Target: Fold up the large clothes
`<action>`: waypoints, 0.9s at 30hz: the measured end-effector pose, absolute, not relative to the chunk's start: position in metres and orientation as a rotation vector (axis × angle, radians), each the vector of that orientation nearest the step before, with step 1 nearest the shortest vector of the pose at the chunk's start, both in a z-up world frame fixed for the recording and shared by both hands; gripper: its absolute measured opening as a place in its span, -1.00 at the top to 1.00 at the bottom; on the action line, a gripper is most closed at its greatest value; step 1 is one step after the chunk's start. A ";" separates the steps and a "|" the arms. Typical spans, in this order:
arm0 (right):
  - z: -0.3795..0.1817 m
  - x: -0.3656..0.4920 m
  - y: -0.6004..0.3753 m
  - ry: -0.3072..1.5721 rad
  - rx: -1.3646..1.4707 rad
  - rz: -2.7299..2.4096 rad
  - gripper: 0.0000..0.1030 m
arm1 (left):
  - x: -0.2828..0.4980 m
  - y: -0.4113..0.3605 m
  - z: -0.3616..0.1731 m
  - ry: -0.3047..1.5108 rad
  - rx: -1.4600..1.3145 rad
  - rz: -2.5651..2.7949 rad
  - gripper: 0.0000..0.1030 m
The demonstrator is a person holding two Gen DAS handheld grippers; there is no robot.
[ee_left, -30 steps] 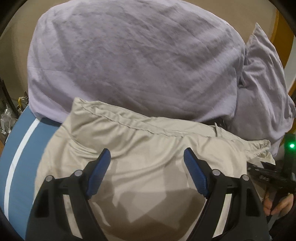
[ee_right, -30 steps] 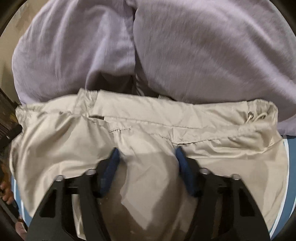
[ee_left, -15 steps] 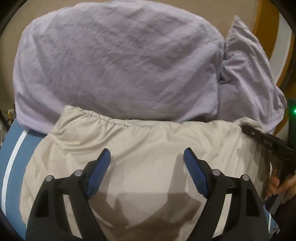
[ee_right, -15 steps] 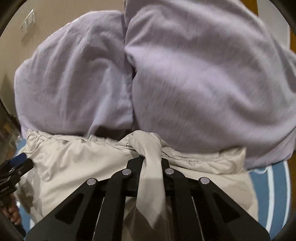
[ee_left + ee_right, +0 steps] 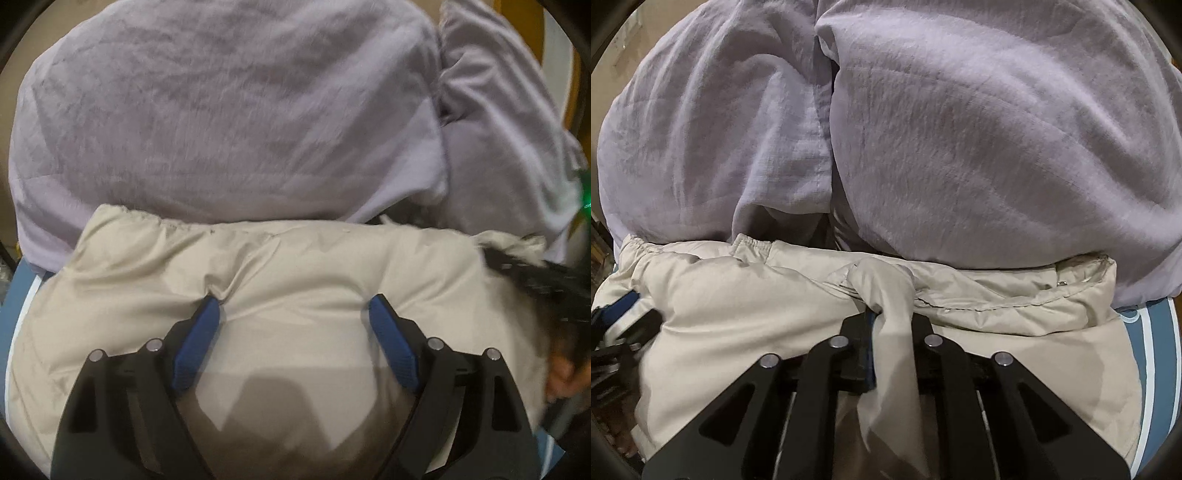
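One beige garment (image 5: 295,266) lower frame, far edge tucked under two lilac pillows (image 5: 979,129). Right gripper (image 5: 892,325) clenched on a pinched fold; left gripper (image 5: 293,314) spread, pressing cloth.

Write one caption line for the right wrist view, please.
Right tool shut on a pinched fold of the beige garment, lavender bedding behind.

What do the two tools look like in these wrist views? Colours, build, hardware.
Both match. The left tool has matte black angular linkage arms with cut-out slots, round silver pivot pins, and ribbed blue pads on the fingertips. The right tool shows the same black links and silver pins; only a sliver of one blue pad is visible. A green indicator light glows at the left view's edge. No cables or sleeves visible.
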State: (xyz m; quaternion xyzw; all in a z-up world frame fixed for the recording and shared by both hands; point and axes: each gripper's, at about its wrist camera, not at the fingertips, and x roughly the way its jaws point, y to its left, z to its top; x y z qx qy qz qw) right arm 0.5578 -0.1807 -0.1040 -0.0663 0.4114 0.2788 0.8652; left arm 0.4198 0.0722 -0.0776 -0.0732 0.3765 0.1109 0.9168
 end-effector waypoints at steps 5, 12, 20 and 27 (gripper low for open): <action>-0.087 0.541 -0.204 0.838 -0.119 0.577 -0.06 | 0.439 0.080 -0.094 0.792 -0.147 0.299 -0.68; -0.071 0.515 -0.211 0.828 -0.053 0.633 -0.20 | 0.463 0.087 -0.108 0.794 -0.154 0.321 -0.74; -0.078 0.500 -0.197 0.817 -0.077 0.598 -0.56 | 0.477 0.087 -0.119 0.789 -0.163 0.324 -0.76; -0.112 0.503 -0.180 0.760 -0.155 0.528 -0.87 | 0.483 0.090 -0.128 0.786 -0.177 0.320 -0.76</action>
